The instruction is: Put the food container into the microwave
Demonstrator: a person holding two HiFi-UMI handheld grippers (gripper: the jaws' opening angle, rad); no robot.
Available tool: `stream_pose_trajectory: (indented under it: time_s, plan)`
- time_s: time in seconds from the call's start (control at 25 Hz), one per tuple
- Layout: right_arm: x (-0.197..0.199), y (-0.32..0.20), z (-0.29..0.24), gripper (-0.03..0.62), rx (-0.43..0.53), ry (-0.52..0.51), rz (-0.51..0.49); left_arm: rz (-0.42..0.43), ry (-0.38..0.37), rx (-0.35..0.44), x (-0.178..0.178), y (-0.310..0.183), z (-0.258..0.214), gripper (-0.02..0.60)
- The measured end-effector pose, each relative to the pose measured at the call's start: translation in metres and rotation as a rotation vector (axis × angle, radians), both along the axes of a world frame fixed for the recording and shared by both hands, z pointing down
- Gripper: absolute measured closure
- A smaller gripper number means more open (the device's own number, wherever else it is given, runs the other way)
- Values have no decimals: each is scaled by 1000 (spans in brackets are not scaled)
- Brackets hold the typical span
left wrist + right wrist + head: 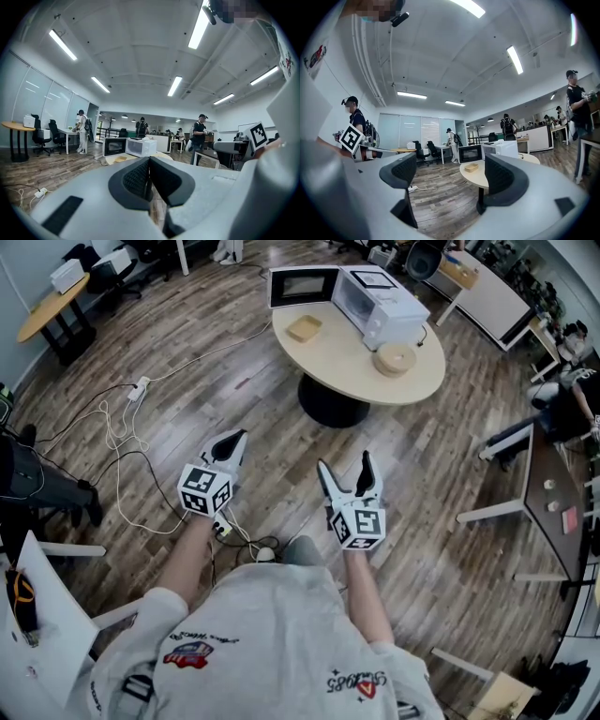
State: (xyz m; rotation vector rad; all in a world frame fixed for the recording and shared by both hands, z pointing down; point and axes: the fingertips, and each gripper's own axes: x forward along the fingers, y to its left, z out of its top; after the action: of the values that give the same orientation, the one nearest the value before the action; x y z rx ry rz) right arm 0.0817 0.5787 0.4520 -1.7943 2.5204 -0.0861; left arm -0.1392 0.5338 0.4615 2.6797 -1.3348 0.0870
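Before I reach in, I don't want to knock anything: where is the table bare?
The near edge of the table is bare, between the food container and the round wooden dish. The back is crowded: the microwave and its open door fill it.

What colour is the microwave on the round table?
The microwave is white, its open door dark; clearest in the head view.
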Motion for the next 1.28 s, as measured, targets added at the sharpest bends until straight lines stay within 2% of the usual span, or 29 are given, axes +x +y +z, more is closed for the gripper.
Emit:
stream_pose_trajectory:
  time_s: [0.2, 0.48, 0.8, 1.28]
  plan:
    - [-1, -22, -2, 154, 3, -5, 3, -13, -1, -8, -6, -18, 2, 577]
    - [6, -88, 12, 155, -14, -42, -7, -25, -35, -23, -4, -75, 10, 577]
    - [14, -213, 19, 164, -23, -58, -47, -73, -41, -40, 2, -184, 15, 577]
    - [61, -421, 13, 174, -29, -51, -126, -140, -25, -52, 53, -371, 12, 577]
